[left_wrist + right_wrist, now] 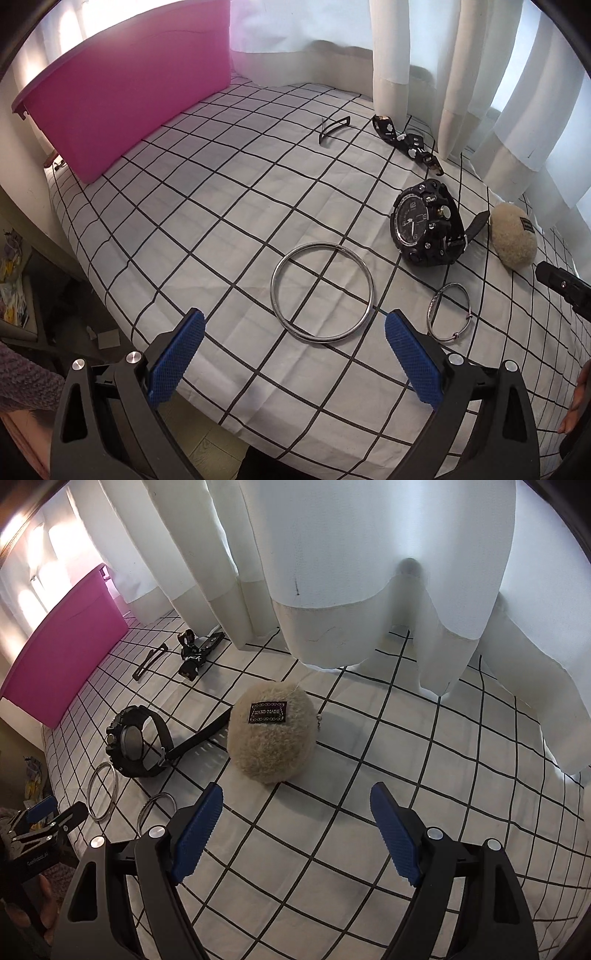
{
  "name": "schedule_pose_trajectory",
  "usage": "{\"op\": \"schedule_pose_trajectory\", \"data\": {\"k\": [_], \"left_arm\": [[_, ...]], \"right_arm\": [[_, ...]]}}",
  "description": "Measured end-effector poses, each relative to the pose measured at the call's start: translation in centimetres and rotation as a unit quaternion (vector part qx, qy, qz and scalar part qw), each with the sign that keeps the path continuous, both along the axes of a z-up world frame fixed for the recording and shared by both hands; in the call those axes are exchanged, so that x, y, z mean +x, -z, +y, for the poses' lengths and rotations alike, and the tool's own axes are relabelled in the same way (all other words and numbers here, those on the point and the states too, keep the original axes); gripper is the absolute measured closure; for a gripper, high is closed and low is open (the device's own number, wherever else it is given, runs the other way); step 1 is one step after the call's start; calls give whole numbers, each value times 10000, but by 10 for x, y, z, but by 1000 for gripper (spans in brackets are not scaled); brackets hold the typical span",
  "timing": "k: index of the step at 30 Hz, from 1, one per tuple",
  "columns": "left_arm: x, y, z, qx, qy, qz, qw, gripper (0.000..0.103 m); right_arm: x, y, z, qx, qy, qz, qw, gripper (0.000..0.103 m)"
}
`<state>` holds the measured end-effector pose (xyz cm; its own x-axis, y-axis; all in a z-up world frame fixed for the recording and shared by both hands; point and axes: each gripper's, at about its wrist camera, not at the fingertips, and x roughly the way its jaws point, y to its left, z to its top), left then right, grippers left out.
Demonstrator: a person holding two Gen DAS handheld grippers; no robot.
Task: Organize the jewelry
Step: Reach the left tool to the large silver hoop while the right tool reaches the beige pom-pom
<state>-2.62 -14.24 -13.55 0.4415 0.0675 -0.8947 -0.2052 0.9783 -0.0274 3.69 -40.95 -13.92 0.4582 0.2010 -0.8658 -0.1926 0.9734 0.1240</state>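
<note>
Checked cloth holds pink bin, watch, fuzzy pouch.

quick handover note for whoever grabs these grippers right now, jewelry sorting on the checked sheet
Left gripper: open, empty, aimed at the large silver bangle.
Right gripper: open, empty, facing the fuzzy beige pouch.
On the checked sheet: small silver bangle beside the large one, black watch, black hair clip, patterned strap near the curtain.
Pink bin stands at the far left; its inside is not visible.
Done: nothing apparent. Left: every piece.
</note>
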Motion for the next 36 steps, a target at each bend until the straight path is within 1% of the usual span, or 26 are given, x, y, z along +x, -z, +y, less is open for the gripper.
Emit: {"op": "schedule_pose_trajectory", "data": {"k": [4,7,12,15,26,36], "left_arm": [[4,10,-4,-50,-60,13,10000,7],[7,15,-6,19,-90,1,10000,7],[11,22,-5,27,-141,5,9999,7],[12,26,-6,37,-167,22,9999,7],[20,28,-9,114,-154,-116,9997,5],[29,29,-10,163,-223,-357,9990,5]], "right_arm": [[7,6,3,-54,-95,-33,9999,25],[11,11,5,-61,-166,-38,9998,25],[19,13,11,-127,-224,-105,9996,25],[24,17,15,-163,-251,-69,9995,25],[39,30,25,-269,-324,-64,9991,25],[50,33,30,-562,-378,-244,9974,25]]}}
